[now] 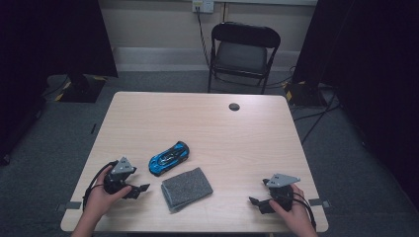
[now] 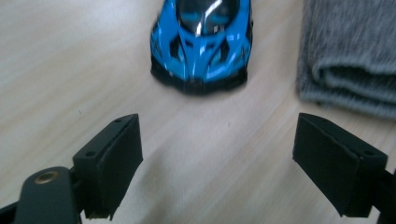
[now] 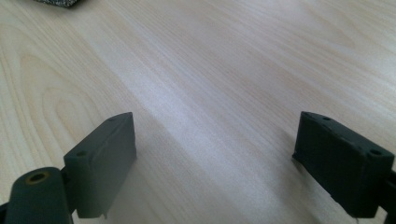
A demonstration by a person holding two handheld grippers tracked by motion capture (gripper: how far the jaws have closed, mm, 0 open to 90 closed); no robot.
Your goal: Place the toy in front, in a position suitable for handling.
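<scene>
A blue toy car (image 1: 169,157) stands on the light wooden table (image 1: 207,123), left of centre. Next to it lies a folded grey cloth (image 1: 186,188). My left gripper (image 1: 140,189) rests near the table's front left, open, just short of the car. In the left gripper view the blue toy car (image 2: 201,42) sits straight ahead of the wide jaws, and the grey cloth (image 2: 350,51) lies to the right. My right gripper (image 1: 256,203) is open near the front right edge, over bare table (image 3: 210,70), with a corner of the cloth (image 3: 58,3) far off.
A small dark round disc (image 1: 234,106) sits near the table's far edge. A black folding chair (image 1: 242,54) stands behind the table. Cables run across the grey floor at the right, and dark curtains hang on both sides.
</scene>
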